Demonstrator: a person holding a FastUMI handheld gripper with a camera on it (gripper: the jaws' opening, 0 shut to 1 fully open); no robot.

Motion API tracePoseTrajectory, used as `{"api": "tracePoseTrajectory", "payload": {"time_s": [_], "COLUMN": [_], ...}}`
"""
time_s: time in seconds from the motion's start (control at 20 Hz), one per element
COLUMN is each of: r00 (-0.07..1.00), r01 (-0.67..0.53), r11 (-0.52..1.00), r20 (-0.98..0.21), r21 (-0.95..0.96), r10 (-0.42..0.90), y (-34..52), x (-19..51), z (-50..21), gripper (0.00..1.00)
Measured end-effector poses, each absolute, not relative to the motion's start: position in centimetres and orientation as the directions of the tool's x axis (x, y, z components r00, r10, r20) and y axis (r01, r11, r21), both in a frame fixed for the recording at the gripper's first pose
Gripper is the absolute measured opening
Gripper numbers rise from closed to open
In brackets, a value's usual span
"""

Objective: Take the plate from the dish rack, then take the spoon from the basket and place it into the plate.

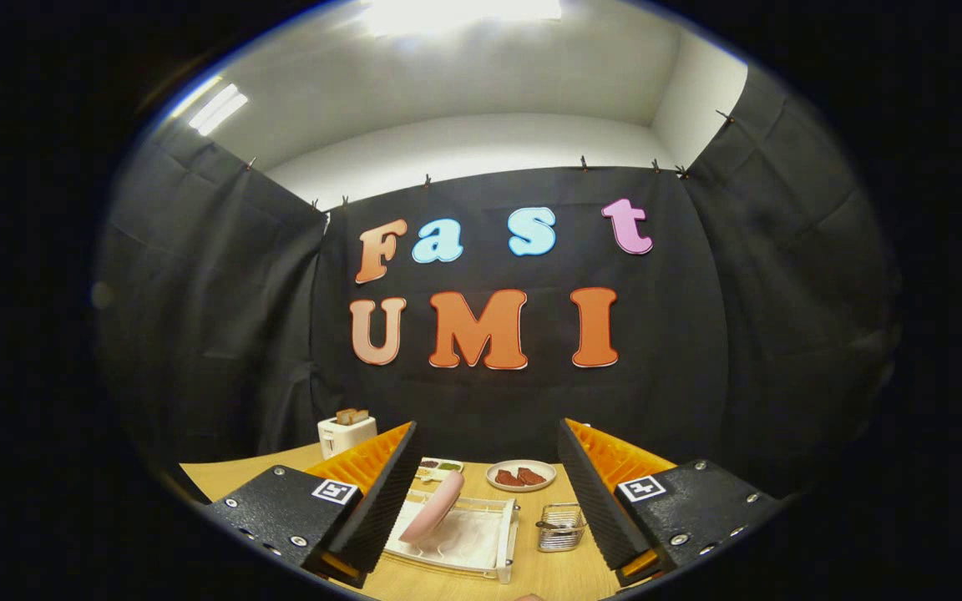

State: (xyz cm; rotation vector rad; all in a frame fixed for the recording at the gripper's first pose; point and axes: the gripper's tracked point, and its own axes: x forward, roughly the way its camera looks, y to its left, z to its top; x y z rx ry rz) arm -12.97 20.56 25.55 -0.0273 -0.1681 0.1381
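A pink plate [433, 506] stands tilted on edge in a white dish rack [481, 541] on the wooden table, just ahead of my fingers and nearer the left one. To the right of the rack sits a small wire basket [561, 527] with a handle sticking out to its left; I cannot make out the spoon inside. My gripper [488, 484] is open above the table, fingers wide apart, nothing between them. It hangs short of the rack and touches nothing.
Beyond the rack lie a small white plate [520, 476] with brown food pieces and a divided tray [439, 469]. A white toaster [346, 432] with bread stands at the far left. The black cloth wall closes the table's far side.
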Motion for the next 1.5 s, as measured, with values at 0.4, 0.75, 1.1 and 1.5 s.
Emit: {"api": "tracePoseTrajectory", "payload": {"time_s": [0.4, 0.75, 1.1, 1.5], "r00": [0.959, 0.87, 0.759, 0.627], "r01": [-0.241, -0.263, -0.219, -0.155], "r11": [0.97, 0.964, 0.973, 0.985], "r20": [-0.148, -0.423, -0.612, -0.763], "r21": [0.023, 0.041, 0.078, 0.079], "r10": [0.242, 0.255, 0.22, 0.16], "y": [25.7, 29.1, 29.7, 31.1], "x": [-6.8, -1.5, 3.2, 5.7], "z": [20.0, 15.2, 11.0, 5.5], "gripper": [0.98, 0.98, 0.93, 0.84]}}
